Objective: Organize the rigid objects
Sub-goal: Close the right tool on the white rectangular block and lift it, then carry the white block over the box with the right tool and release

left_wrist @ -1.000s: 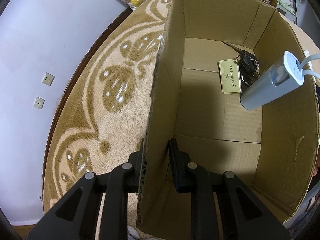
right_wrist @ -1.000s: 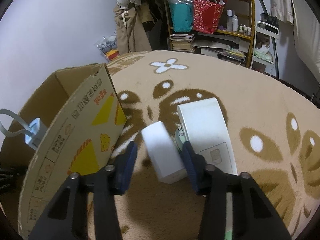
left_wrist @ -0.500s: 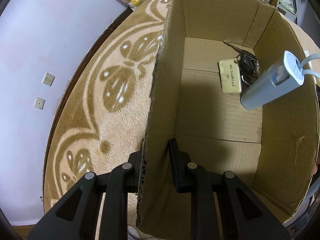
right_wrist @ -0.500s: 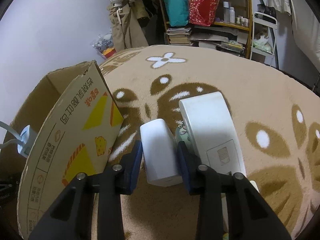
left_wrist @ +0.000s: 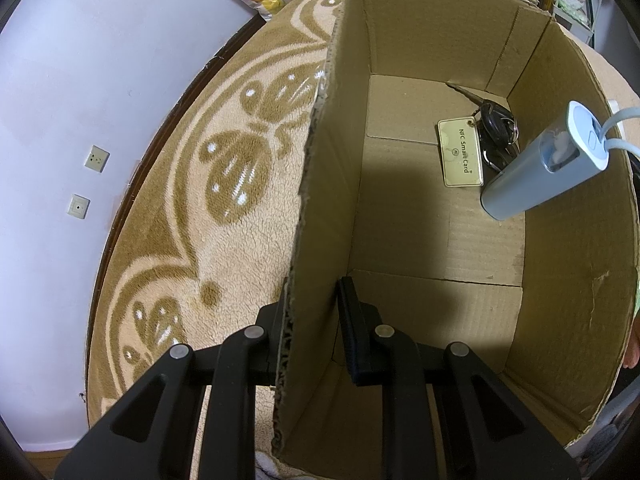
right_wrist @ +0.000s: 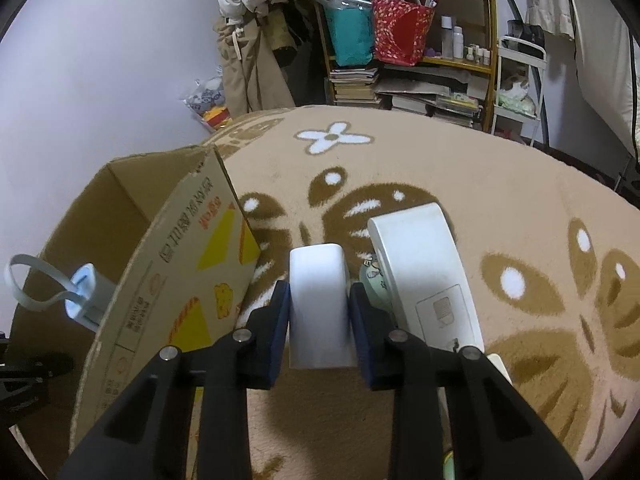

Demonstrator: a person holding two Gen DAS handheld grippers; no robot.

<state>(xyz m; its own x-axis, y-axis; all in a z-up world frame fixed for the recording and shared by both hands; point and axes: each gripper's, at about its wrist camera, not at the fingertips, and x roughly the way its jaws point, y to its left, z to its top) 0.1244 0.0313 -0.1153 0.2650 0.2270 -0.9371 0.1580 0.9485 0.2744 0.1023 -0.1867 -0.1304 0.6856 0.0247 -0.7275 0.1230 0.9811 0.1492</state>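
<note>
Right tool (right_wrist: 319,312) clamped on smooth white rectangular block (right_wrist: 319,304), liable to slip out; left tool (left_wrist: 312,312) pinching brown cardboard box wall (left_wrist: 320,208).

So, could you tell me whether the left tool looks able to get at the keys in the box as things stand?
Probably not yet: the left tool straddles the cardboard box wall. The keys lie in the far corner, open from above, so it would first have to release.
</note>
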